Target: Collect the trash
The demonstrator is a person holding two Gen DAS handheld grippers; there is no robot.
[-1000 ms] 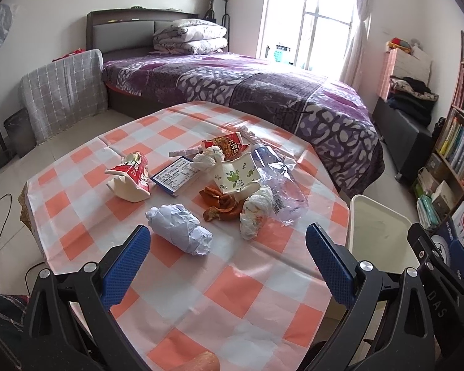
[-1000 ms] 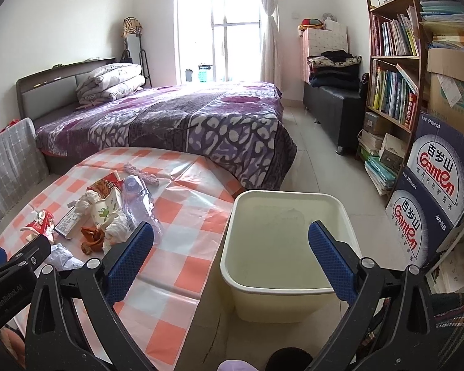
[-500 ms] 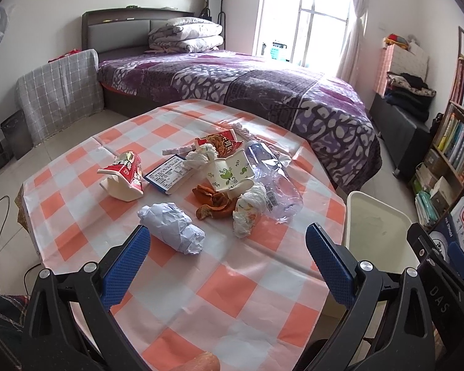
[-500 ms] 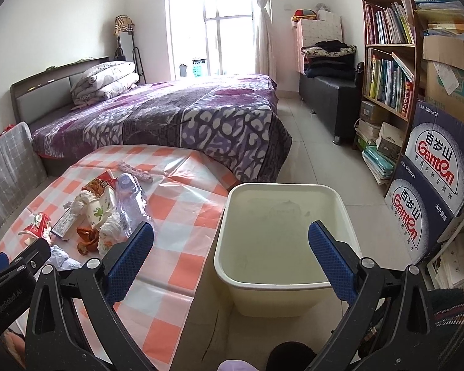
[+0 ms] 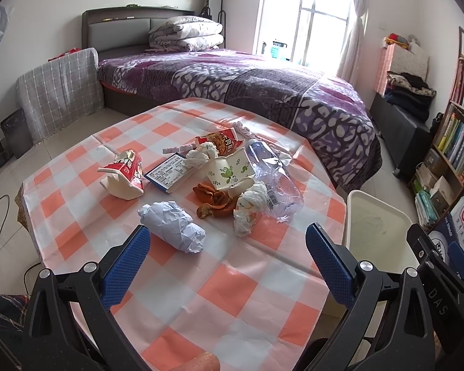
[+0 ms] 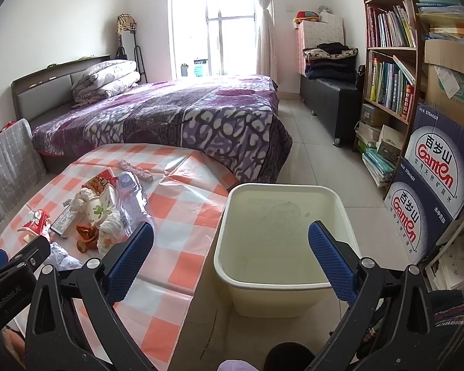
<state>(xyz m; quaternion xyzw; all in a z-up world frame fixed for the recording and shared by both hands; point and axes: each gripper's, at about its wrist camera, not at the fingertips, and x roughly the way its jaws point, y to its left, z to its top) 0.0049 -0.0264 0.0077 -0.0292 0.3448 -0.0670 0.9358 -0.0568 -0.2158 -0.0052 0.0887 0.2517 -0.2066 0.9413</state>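
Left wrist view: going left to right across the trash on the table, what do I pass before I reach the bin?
Crushed red carton → crumpled white paper ball → orange peels → crushed clear plastic bottle → cream bin off the table's right edge.

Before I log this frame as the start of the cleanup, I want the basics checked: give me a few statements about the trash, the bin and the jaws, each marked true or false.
1. The cream bin holds no trash yet. True.
2. The left gripper is clamped on the crumpled white paper ball. False: its jaws stand wide open, and the ball lies on the checked tablecloth ahead of them.
3. The crushed clear bottle lies on its side among the trash. True.
4. The right gripper carries a tissue. False: its jaws are open and empty, aimed toward the bin.
5. The bin stands on the table. False: it sits on the floor beside the table.
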